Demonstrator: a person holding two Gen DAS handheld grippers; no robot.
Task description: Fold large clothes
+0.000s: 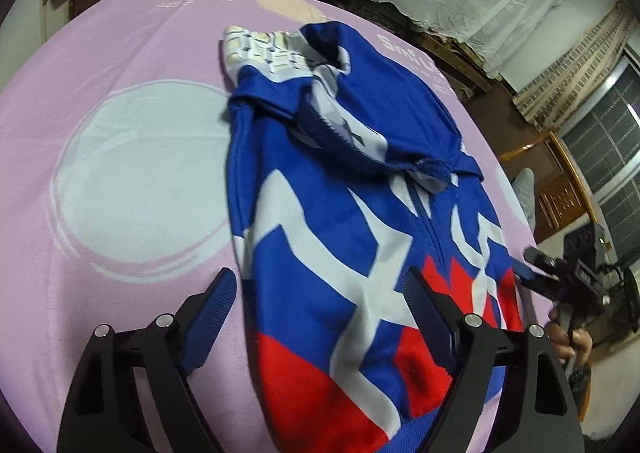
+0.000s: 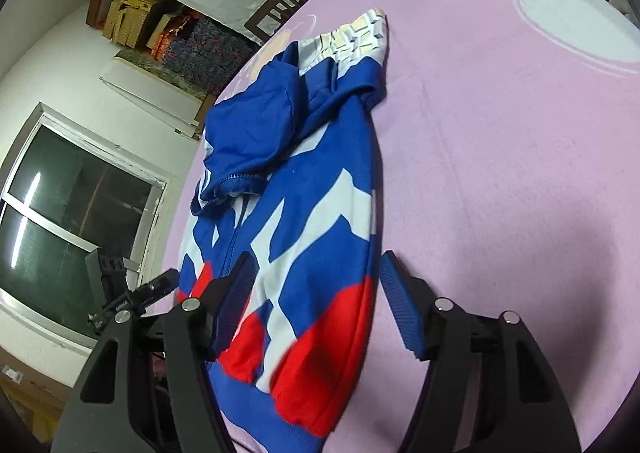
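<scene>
While ribbed fingers (image 1: 216,305) gape, smooth jacket (image 1: 344,221) lies folded.

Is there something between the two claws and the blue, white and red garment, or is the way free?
Nothing visible stands in the way. Both the left claw and the right claw are open directly above the near end of the garment, which lies alone on the pink cloth.
</scene>
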